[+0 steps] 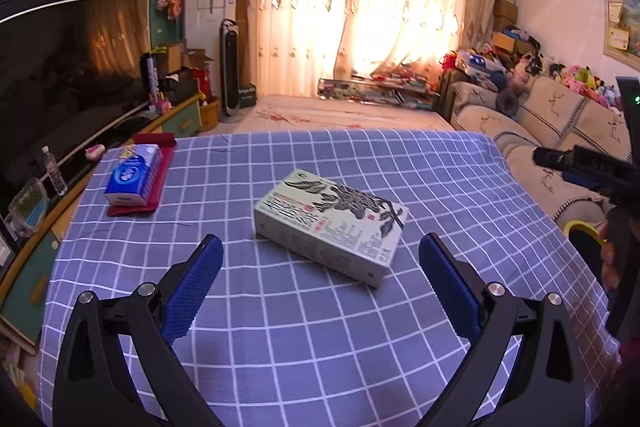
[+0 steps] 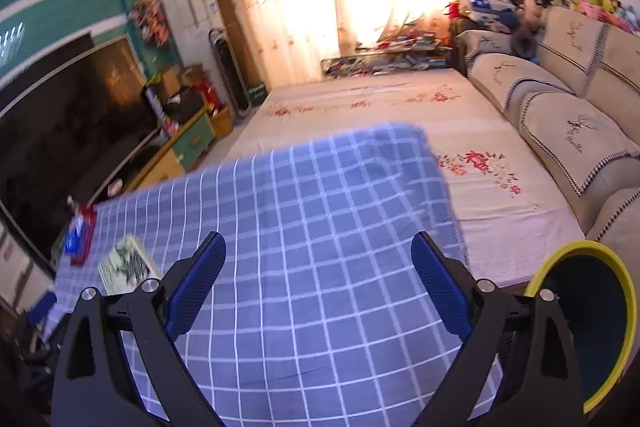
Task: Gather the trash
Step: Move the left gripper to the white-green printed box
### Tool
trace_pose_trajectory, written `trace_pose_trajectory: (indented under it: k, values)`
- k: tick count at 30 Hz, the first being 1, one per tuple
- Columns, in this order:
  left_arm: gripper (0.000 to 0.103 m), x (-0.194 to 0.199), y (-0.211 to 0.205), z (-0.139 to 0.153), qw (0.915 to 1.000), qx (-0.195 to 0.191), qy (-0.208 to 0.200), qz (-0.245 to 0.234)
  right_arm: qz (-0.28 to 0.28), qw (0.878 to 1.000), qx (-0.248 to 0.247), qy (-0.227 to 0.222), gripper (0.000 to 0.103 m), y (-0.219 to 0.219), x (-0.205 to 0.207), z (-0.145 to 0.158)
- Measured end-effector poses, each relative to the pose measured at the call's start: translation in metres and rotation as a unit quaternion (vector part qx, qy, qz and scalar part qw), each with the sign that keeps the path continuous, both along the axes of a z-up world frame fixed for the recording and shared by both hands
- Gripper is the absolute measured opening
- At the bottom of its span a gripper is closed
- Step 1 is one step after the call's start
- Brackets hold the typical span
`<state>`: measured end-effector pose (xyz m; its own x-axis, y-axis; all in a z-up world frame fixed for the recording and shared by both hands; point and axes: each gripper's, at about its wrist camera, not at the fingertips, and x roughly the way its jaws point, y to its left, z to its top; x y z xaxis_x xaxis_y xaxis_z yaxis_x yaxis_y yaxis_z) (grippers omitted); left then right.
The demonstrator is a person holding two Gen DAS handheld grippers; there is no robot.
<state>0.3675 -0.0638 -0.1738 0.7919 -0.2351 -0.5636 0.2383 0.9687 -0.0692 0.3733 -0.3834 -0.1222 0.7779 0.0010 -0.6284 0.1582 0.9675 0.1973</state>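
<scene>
Both the left gripper (image 1: 320, 259) and right gripper (image 2: 318, 259) hang spread wide and empty above the checked tablecloth (image 1: 320, 327), the green tea box (image 1: 331, 225) just ahead of the left one

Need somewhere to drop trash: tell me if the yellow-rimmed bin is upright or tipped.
Upright. The yellow-rimmed bin stands beside the checked table, its mouth facing up; its dark inside shows no trash.

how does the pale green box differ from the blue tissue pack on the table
The pale green box is a rigid carton printed with dark leaves; the blue tissue pack is soft, glossy wrapping. The box lies directly on the checked cloth near the middle, the pack on a red holder at the far left edge. The box looks larger. Both lie flat, untouched.
</scene>
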Motion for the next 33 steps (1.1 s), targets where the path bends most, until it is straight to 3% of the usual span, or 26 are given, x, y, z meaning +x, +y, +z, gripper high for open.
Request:
trace_pose_trajectory:
  k: [8,16,23,31,33]
  values:
    - [0.097,0.019,-0.026,-0.005,0.9984,-0.003,0.054,-0.015,-0.005,1.000,0.020,-0.003,0.089,-0.009,-0.001,-0.004]
    - [0.097,0.039,-0.053,-0.026,0.9942,0.063,0.085,0.012,-0.003,1.000,0.030,-0.003,0.090,-0.009,-0.002,-0.006]
    - [0.097,0.050,-0.012,-0.037,0.9874,0.057,0.132,0.066,0.006,0.999,0.039,-0.008,0.090,-0.006,-0.005,-0.003]
    - [0.097,0.042,0.056,-0.034,0.9775,0.063,0.133,0.151,0.010,0.999,0.046,-0.004,0.090,-0.004,-0.005,-0.003]
    - [0.096,0.041,0.068,-0.028,0.9783,0.038,0.131,0.156,0.012,0.999,0.046,-0.005,0.090,-0.002,-0.005,-0.003]
